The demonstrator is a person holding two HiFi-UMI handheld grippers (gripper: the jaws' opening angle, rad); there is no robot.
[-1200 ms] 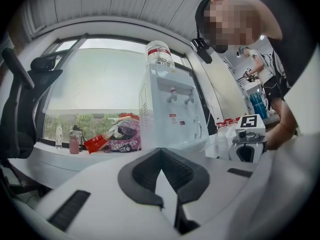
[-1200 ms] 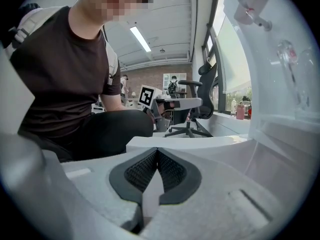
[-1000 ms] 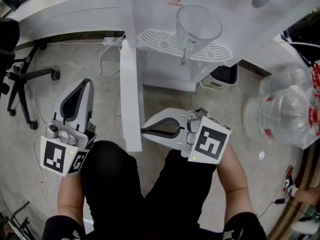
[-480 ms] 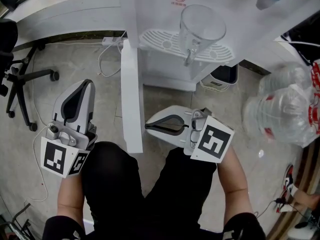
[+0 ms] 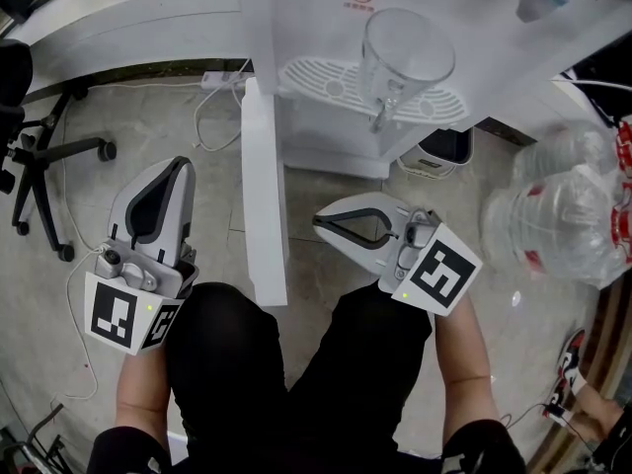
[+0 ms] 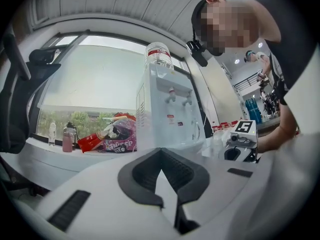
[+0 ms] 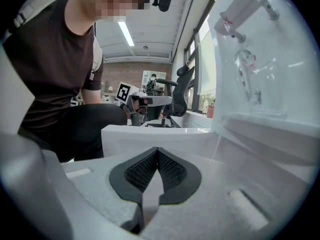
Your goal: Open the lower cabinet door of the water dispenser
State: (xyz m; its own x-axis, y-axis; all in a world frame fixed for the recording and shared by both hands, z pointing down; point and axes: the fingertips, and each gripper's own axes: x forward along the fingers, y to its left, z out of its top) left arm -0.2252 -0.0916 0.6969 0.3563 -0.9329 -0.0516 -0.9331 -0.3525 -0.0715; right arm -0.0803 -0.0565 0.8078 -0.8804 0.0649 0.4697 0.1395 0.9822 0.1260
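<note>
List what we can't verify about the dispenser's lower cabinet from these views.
- Inside of the cabinet: in the head view it is hidden beneath the drip tray and the dispenser front.
- Face of the door and any handle on it: the head view shows only the door's top edge.
- Lower part of the dispenser in the left gripper view: hidden behind the left gripper itself.
- Top of the dispenser: cut off by the head view's upper edge.
</note>
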